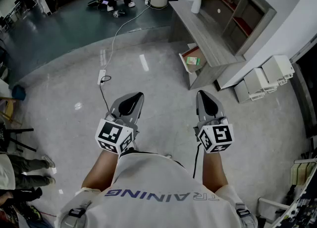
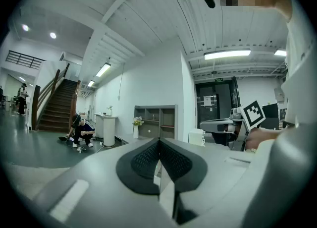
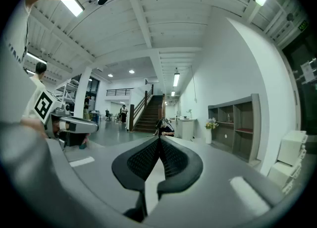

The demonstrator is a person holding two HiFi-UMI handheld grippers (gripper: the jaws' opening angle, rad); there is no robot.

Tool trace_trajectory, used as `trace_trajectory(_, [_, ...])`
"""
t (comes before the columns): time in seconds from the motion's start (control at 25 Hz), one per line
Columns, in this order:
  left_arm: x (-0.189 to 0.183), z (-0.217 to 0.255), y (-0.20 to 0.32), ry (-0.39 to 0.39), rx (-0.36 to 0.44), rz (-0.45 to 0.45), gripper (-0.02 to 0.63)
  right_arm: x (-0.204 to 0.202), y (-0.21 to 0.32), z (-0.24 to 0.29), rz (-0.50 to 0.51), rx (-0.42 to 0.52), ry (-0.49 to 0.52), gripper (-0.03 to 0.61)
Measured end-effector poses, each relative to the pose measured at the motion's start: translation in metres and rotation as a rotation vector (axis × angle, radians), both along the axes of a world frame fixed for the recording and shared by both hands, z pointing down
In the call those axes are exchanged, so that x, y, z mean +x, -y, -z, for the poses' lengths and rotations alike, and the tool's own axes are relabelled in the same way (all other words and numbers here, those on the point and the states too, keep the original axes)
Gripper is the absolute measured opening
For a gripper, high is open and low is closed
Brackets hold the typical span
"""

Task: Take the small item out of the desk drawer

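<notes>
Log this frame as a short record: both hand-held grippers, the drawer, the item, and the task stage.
left hand-held gripper: shut, nothing between the jaws, held out over the floor
right hand-held gripper: shut, nothing between the jaws, held level with the left
desk: ahead and to the right, out of reach of both grippers
drawer: pulled open
green item: lying inside the drawer, untouched
vase of flowers: upright at the desk's far end
task stage: approach, item not yet taken

Open office hall, polished grey floor [image 1: 158, 85], staircase [image 2: 57, 105], wall shelving [image 1: 237, 11], long desk [image 1: 205, 36]
</notes>
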State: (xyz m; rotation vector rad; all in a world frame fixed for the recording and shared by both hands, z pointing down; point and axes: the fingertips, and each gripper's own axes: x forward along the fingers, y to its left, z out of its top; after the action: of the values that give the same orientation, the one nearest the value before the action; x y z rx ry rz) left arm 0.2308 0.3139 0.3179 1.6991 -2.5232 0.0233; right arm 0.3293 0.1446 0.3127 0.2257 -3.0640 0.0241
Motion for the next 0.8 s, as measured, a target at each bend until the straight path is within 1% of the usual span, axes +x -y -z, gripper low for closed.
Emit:
trace_trajectory(0.4, [-0.009,-0.007,0.007,-0.018,-0.003,-0.019,0.003,-0.008,0.003,-0.008,-0.004,0.002,-0.023,0.014])
trace_trajectory(0.64, [-0.018,-0.011,0.009,-0.033,-0.008,-0.052,0.003,-0.014,0.006,-0.015,-0.046,-0.012,-0.038,0.015])
trace_trajectory(0.8, [-0.034,-0.013,0.004,-0.041,-0.011,-0.090,0.003,-0.024,0.000,-0.016,-0.085,-0.026,-0.034,0.015])
